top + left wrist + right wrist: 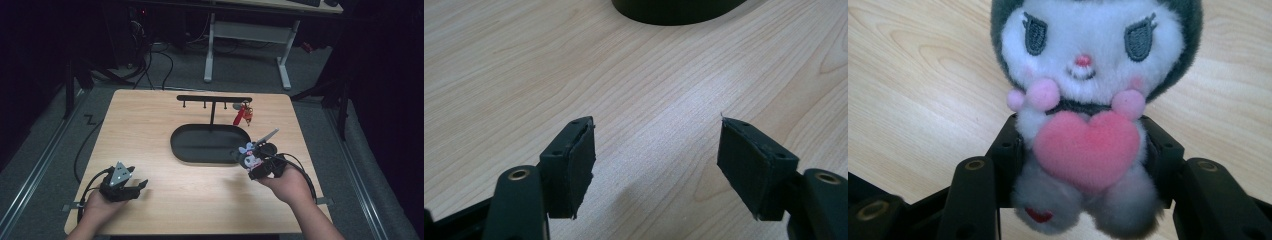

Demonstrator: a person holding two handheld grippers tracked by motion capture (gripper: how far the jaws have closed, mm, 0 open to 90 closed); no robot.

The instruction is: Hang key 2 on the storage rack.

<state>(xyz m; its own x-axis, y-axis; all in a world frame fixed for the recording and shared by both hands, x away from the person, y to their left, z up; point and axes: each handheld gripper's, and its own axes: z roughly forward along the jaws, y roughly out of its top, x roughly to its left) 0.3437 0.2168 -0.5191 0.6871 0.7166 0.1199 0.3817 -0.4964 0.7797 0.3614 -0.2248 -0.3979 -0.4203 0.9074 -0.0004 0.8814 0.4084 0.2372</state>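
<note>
At the near right of the table [150,115], the right gripper [260,161] clenches the plush toy [1088,125], lifted beside the black tray [190,147]. Next likely calls for hanging it on the rack [214,98]. Left gripper [656,165] rests released.

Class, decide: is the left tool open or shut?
Open. The left tool has its jaws standing wide apart, with bare wooden table between them and nothing held.

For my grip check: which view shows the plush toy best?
The right gripper view: the plush toy is close up there, its body clamped between the right gripper pads, face and pink heart clear. The high view shows it small, above the table beside the black tray.
</note>
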